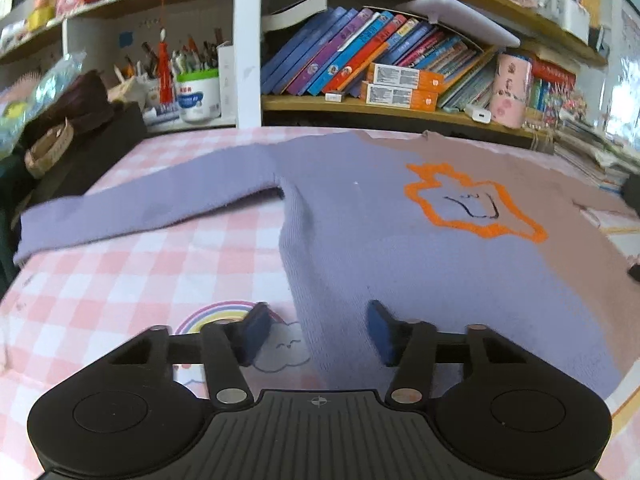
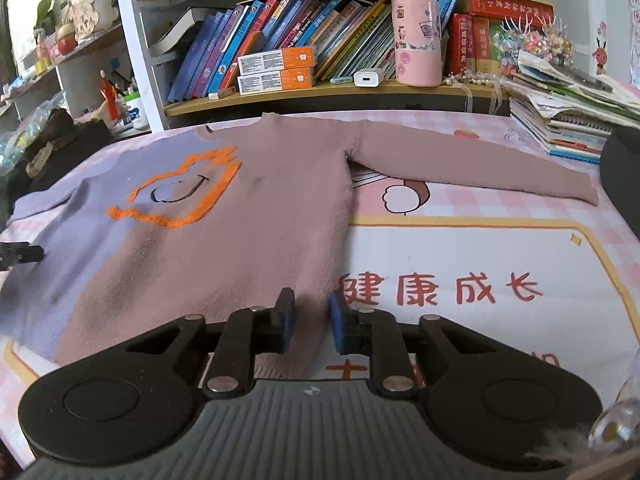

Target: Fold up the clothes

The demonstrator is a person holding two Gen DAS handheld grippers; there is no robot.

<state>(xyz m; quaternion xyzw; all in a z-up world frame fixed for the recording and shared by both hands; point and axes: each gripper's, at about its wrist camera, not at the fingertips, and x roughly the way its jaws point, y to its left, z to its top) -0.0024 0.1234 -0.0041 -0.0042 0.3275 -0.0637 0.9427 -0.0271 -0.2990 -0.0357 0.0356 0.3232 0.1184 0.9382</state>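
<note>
- Two-tone knitted sweater (image 1: pixel 360 208), lilac on one half and dusty pink on the other with an orange outlined figure on the chest, lies spread flat with both sleeves stretched out to the sides; no fold shows in it
- Left gripper (image 1: pixel 318 330) has its blue-padded jaws wide apart, straddling the lilac side edge near the hem, gripping nothing
- Right gripper (image 2: pixel 310 322) has its jaws only narrowly apart over the pink hem corner, not clamped on the knit as far as I can tell
- Risk, as I judge it: the narrow jaws may pinch one layer only, so the knit stretches or drags askew; uneven lifts would skew any fold
- Pink checked cartoon-print cloth (image 1: pixel 160 264) covering the table could bunch up under the sweater if caught
- Wooden bookshelf of leaning books (image 2: pixel 320 88) stands just behind; a paper stack (image 2: pixel 568 124) sits near the pink cuff
</note>
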